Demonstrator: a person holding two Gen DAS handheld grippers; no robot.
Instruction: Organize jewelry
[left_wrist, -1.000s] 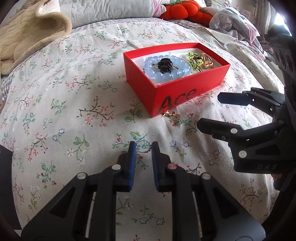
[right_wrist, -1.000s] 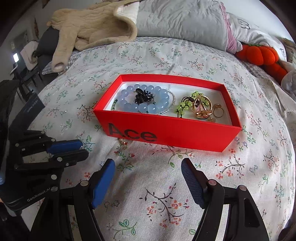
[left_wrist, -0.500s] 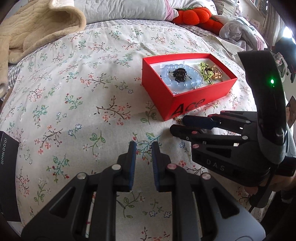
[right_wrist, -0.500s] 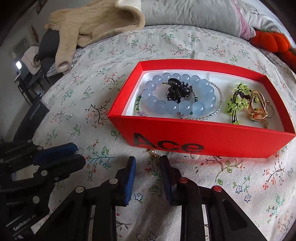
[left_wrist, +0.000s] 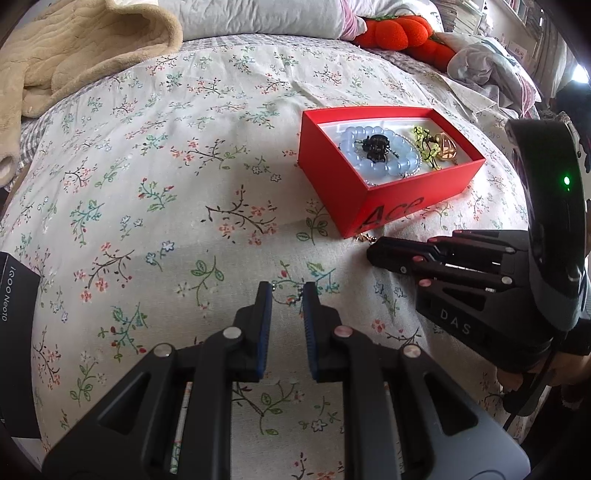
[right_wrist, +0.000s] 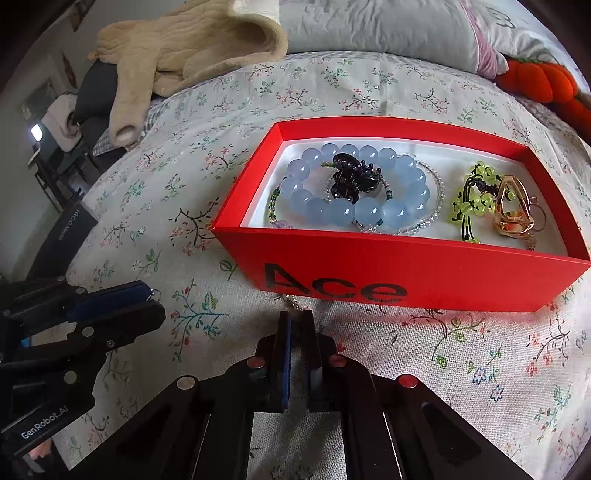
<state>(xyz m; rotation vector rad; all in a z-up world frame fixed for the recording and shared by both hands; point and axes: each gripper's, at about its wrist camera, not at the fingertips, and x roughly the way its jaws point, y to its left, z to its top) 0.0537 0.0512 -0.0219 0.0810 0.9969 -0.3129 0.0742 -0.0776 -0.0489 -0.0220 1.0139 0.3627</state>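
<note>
Both tongs sit low over the floral bedspread (left_wrist: 155, 192), in front of the red box (right_wrist: 406, 273) marked "Ace"; the right gripper (right_wrist: 297, 321) has its jaws drawn nearly together at the foot of the box's front wall, and a small gold trinket (right_wrist: 291, 301) lies on the cloth right at the fingertips, partly between them, though whether the pads truly pinch it cannot be told; from the left wrist view the same gold trinket (left_wrist: 364, 238) shows just off the box's near corner, touching the tip of the right gripper (left_wrist: 373, 254). The left gripper (left_wrist: 287, 295) rests well to the left of the box, its jaws a narrow gap apart, and a thin beaded chain (left_wrist: 286, 293) lies across the gap at the tips; in the right wrist view a fine loop of it (right_wrist: 153, 293) shows at the end of the left gripper (right_wrist: 147, 299); whether the chain is clamped cannot be told. Inside the box lie a blue bead bracelet (right_wrist: 354, 210) with a black hair claw (right_wrist: 352, 179) on it, a green beaded cord (right_wrist: 471, 201) and a gold clip (right_wrist: 511, 210) toward the right end.
</note>
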